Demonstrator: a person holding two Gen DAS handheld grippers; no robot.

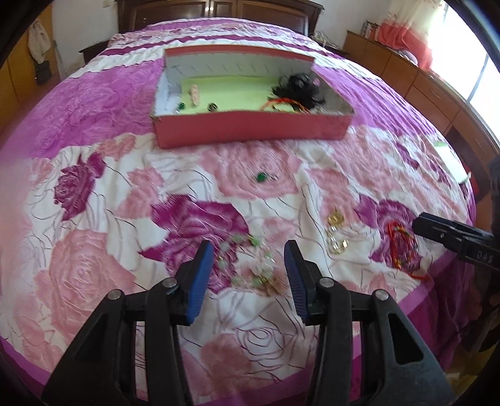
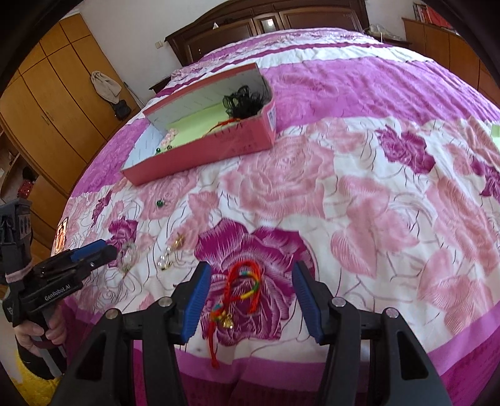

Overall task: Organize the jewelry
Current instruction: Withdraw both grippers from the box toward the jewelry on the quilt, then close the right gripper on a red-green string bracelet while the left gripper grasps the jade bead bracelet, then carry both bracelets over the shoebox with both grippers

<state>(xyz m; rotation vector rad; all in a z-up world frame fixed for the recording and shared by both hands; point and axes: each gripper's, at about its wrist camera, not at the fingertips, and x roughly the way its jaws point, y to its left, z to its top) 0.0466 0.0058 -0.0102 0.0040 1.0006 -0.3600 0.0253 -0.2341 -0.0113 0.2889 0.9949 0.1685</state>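
My left gripper (image 1: 249, 253) is open above a pale green bead bracelet (image 1: 250, 262) on the floral bedspread. My right gripper (image 2: 250, 274) is open over a red braided cord bracelet (image 2: 242, 287), which also shows in the left wrist view (image 1: 403, 246). Gold and pearl earrings (image 1: 336, 231) lie between the two bracelets. A small green earring (image 1: 260, 177) lies nearer the box. The pink shoebox (image 1: 250, 128) holds black hair ties (image 1: 298, 86), red cords, a pink bracelet and small green pieces on green lining.
The bed's near edge (image 2: 281, 359) runs just below both grippers. A wooden wardrobe (image 2: 53, 103) stands left, a headboard (image 2: 275, 22) at the back, low cabinets (image 1: 415, 81) by the window on the right. A green-white item (image 1: 450, 159) lies at the bed's right edge.
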